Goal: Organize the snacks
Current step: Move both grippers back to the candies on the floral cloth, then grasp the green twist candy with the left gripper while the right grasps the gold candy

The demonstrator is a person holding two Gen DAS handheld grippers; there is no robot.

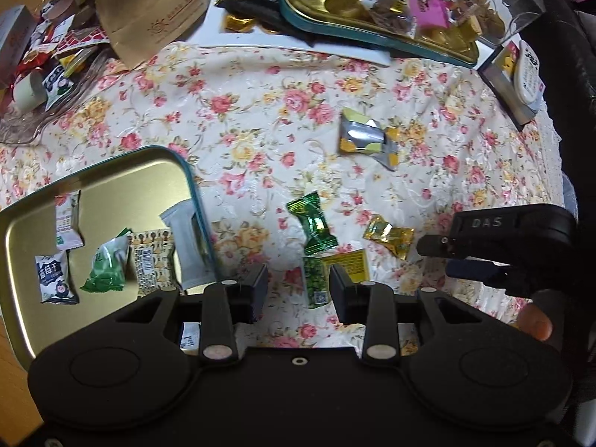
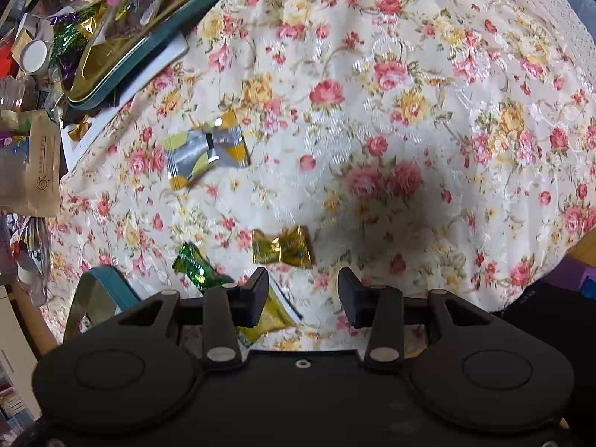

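Tabletop (image 1: 260, 119) covered by a floral cloth. Lying directly on it: a silver-and-yellow packet (image 1: 363, 138) centre right of the left wrist frame; a green twist-wrapped sweet (image 1: 313, 223) and a gold sweet (image 1: 389, 235) lower centre; an open gold tin tray (image 1: 111, 178), lower left; clutter along the upper edge.

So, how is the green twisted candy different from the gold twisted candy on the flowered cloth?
Colour: the green candy has a dark green foil with lighter stripes, while the gold candy has a yellow-gold foil.
Pose: in the left wrist view the green candy stands nearly lengthwise up the picture, while the gold candy lies more across it.
Place: the green candy lies nearer the gold tin; the gold candy lies farther from it.
Both are twist-wrapped, shiny, and lie loose on the cloth.
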